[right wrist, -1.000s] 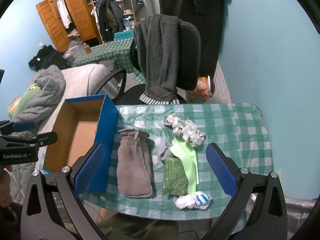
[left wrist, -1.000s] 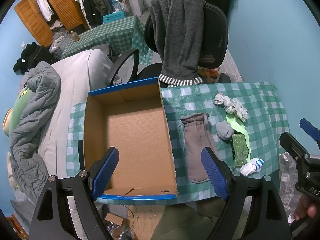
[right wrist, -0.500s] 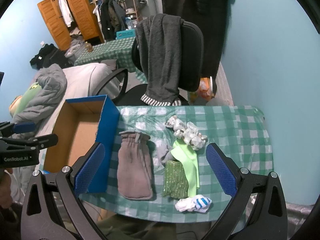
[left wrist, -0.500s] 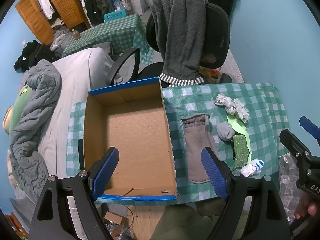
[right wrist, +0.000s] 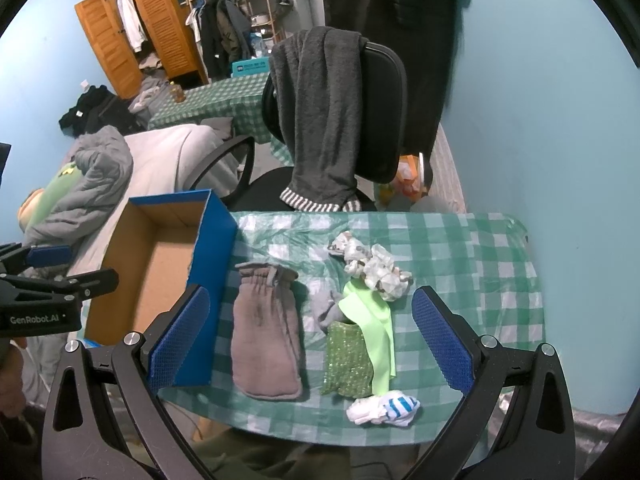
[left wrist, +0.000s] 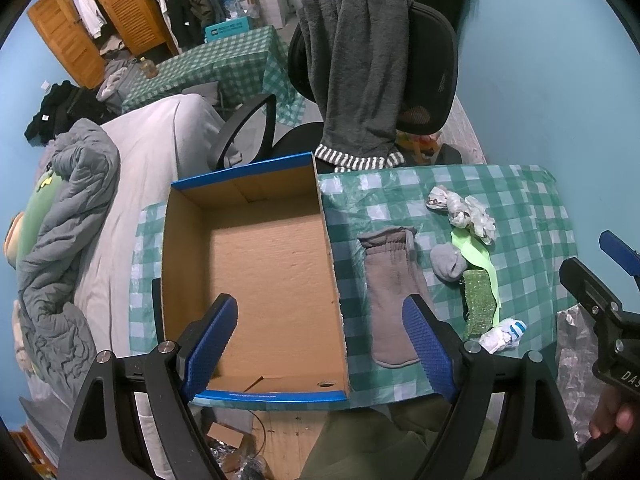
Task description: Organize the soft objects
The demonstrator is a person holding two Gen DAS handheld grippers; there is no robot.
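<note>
Little has shifted since a second ago: both grippers hold above the checked table [right wrist: 460, 240], jaws spread wide and empty. At left, the left gripper [left wrist: 320, 344] hangs over the bare cardboard box [left wrist: 248, 248]. Right of the box lie a brown mitten [right wrist: 266, 332], a grey sock [right wrist: 326, 310], a green pouch [right wrist: 348, 364], patterned socks [right wrist: 376, 268] and a striped sock [right wrist: 384, 410], between the right gripper [right wrist: 308, 340] fingers.

Left gripper [left wrist: 320, 338] jaws wide apart, empty, above cardboard box [left wrist: 248, 216] near edge. Just right of box: grey mitten [left wrist: 390, 288]; further right grey sock [left wrist: 448, 262], green sparkly cloth [left wrist: 478, 304], white-blue sock [left wrist: 502, 334], patterned bundle [left wrist: 464, 212].
</note>
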